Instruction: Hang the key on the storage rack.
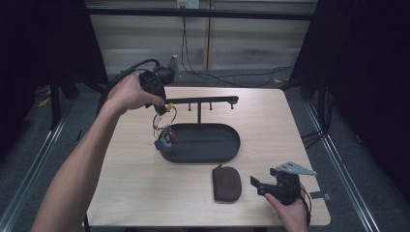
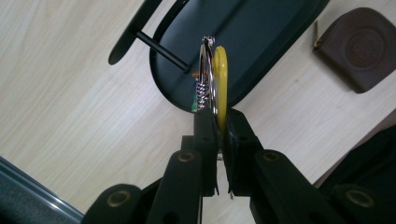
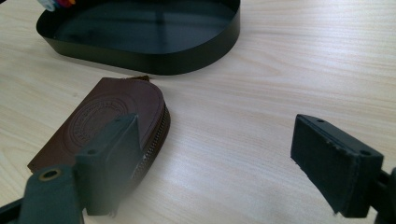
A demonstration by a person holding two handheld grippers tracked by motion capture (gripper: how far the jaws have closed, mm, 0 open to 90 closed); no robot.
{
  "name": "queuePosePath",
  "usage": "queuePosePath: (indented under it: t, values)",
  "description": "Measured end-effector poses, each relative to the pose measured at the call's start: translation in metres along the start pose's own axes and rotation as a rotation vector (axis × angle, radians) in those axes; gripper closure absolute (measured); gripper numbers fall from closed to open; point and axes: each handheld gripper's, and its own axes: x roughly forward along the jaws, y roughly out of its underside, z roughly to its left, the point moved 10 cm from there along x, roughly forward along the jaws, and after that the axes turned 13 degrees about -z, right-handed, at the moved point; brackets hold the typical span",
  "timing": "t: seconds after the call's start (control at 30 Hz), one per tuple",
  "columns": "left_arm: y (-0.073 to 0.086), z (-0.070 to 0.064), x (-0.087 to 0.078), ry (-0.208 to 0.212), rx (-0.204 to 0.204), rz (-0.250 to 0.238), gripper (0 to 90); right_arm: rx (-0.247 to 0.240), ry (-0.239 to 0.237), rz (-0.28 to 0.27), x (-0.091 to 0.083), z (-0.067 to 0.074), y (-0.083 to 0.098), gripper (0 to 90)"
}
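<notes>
High view shows my left gripper (image 1: 162,107) clenched on the yellow tag of one key bunch (image 1: 165,136), hanging by the one hook stand (image 1: 200,101) over its tray (image 1: 203,143). I should lift the ring level with a peg, then slide on. My right gripper (image 1: 263,186) rests released beside one brown pouch (image 1: 226,183).

Pouch (image 3: 100,123) emblem lettering too blurred to read.
</notes>
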Motion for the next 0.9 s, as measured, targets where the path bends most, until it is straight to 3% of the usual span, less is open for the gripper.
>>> queuePosePath:
  t: [0.13, 0.27, 0.4, 0.73, 0.9]
  values:
    - [-0.005, 0.006, 0.003, -0.021, -0.01, 0.001, 85.1, 0.0, -0.001, 0.0, 0.0, 0.0, 0.0, 16.1]
    - [-0.01, 0.008, 0.008, -0.011, -0.011, 0.001, 85.1, -0.002, -0.007, 0.003, 0.0, 0.002, 0.0, 16.1]
    - [-0.008, 0.015, 0.013, -0.04, -0.015, 0.013, 85.1, -0.003, -0.008, 0.0, 0.0, 0.002, 0.0, 16.1]
    - [-0.003, 0.02, 0.019, -0.036, -0.024, 0.02, 85.0, -0.007, -0.012, 0.001, 0.0, 0.004, 0.0, 16.1]
    - [0.0, 0.025, 0.023, -0.024, -0.053, 0.002, 84.9, -0.007, -0.012, 0.001, 0.0, 0.004, 0.0, 16.1]
